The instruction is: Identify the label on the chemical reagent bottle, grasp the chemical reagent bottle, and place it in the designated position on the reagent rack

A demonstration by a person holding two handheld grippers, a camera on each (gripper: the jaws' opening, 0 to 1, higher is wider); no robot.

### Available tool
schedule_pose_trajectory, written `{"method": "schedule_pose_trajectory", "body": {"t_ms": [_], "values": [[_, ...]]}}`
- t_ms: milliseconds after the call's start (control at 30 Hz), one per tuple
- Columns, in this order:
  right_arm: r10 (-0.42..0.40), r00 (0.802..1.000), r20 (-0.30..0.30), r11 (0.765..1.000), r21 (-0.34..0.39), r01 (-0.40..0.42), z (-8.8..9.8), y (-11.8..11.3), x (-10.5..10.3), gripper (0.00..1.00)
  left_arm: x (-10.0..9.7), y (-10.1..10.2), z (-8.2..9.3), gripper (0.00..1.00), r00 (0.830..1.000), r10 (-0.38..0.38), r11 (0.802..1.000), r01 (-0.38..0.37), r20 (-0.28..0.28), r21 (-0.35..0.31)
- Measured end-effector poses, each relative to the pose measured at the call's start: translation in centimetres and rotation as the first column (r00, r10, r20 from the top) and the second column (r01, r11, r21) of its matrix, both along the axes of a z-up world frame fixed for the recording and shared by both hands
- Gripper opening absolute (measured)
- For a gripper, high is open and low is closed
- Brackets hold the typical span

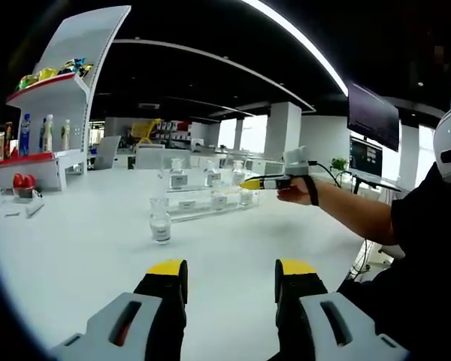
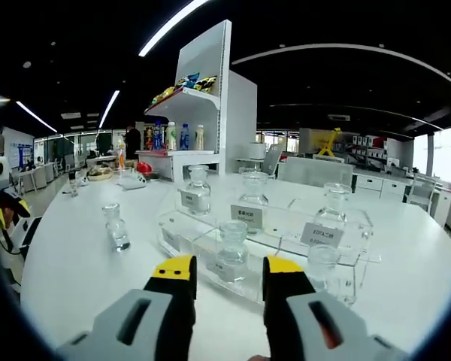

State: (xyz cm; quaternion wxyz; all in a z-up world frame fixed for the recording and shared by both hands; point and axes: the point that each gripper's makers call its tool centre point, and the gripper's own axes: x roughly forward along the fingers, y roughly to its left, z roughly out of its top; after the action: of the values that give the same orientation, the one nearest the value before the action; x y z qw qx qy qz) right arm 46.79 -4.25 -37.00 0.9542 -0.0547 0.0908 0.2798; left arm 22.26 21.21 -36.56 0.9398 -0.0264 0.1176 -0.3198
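- Lone reagent bottle (image 1: 160, 223) is standing upright on the white table (image 1: 83, 248), on its own, apart from the rack; in the right gripper view the same bottle (image 2: 116, 226) is sitting left of the rack.
- Clear acrylic reagent rack (image 2: 286, 248) is sitting just ahead of the right tool (image 2: 227, 271), holding several stoppered glass bottles on two levels, with white label cards (image 2: 246, 216) fronting the upper slots; label text is too small to read.
- One rack bottle (image 2: 231, 248) is sitting on the lower level right between and beyond the right tool's yellow-tipped jaws; jaws are standing apart, gripping nothing.
- In the left gripper view the right tool (image 1: 259, 182) is reaching toward the rack (image 1: 203, 201) in a person's hand (image 1: 295, 191).
- Left tool (image 1: 231, 280) is hovering above bare table, near the viewer's edge, jaws wide apart, holding nothing; lone bottle is sitting well beyond it, to the left of its line.
- White shelf unit (image 1: 60, 98) is standing at the far left of the table, carrying coloured bottles and packets.
- Monitor (image 1: 372, 116) is hanging at far right.
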Motion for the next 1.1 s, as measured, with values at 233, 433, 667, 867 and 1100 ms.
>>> {"method": "schedule_pose_trajectory", "body": {"t_ms": [233,433,667,867,1100], "values": [[0.010,1.000,0.011,1.000,0.005,-0.010,0.6,-0.5,-1.0,0.35,0.1,-0.2,0.0,0.47,1.000,-0.002,1.000,0.002,0.000,-0.001],[0.022,1.000,0.004,1.000,0.009,-0.022,0.6,-0.8,-1.7,0.36,0.2,-0.3,-0.2,0.47,1.000,-0.003,1.000,0.003,-0.004,0.000],[0.052,0.999,0.005,0.999,-0.003,-0.052,0.5,-0.5,-2.6,0.38,0.2,0.0,0.0,0.47,1.000,0.008,1.000,-0.008,-0.002,0.002],[0.068,0.998,0.005,0.998,-0.011,-0.068,0.6,-0.6,-3.6,0.38,0.2,-0.1,-0.2,0.47,1.000,0.004,1.000,-0.004,-0.004,0.002],[0.070,0.997,0.032,0.997,-0.024,-0.069,1.8,-1.2,-5.6,0.38,0.5,0.0,-0.1,0.47,1.000,0.003,1.000,-0.003,-0.003,0.000]]}}
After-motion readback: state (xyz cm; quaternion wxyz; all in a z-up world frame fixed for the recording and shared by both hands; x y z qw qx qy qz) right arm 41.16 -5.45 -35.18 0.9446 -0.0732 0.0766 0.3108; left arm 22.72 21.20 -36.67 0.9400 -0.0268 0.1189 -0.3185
